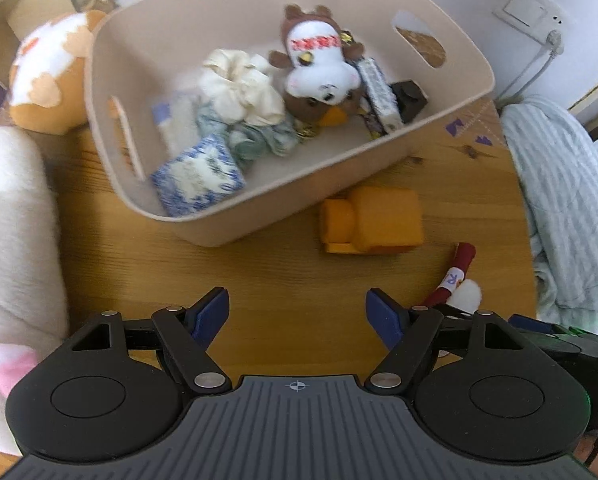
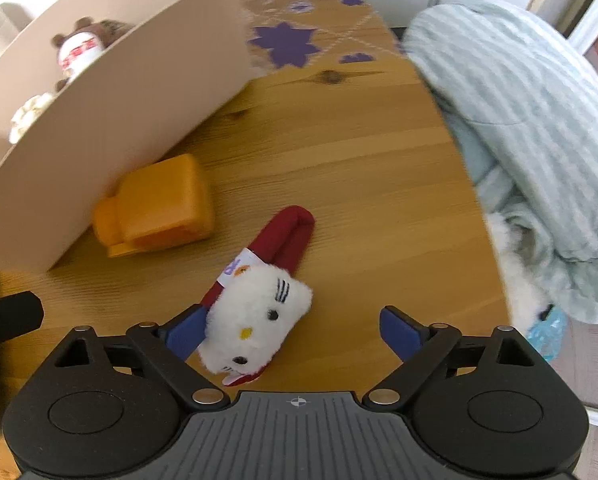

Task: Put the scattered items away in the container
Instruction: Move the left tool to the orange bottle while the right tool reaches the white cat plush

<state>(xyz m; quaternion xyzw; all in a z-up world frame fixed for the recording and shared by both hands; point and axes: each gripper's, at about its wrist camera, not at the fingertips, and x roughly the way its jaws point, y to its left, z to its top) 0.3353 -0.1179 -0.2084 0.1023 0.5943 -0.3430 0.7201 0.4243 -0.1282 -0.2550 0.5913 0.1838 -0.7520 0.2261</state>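
Left wrist view: left claw is seen wide open w/ nothing between the blue pads, hung over bare wooden counter. The beige container sits ahead on the counter; inside are seen a brown-and-white plush, cream scrunchie, blue-patterned packet & a few other small bits. An orange block toy lies just beside the container's near wall. A red strap w/ white plush head is seen to the right, near the right claw's pad. A striped pale-blue cloth is bunched at the counter's right edge.

Right wrist view: right claw is also spread wide, nothing gripped. The white cat-face plush lies on the counter between the pads, close against the left pad, well apart from the right one; contact can't be told. Its red strap runs away toward the orange block toy
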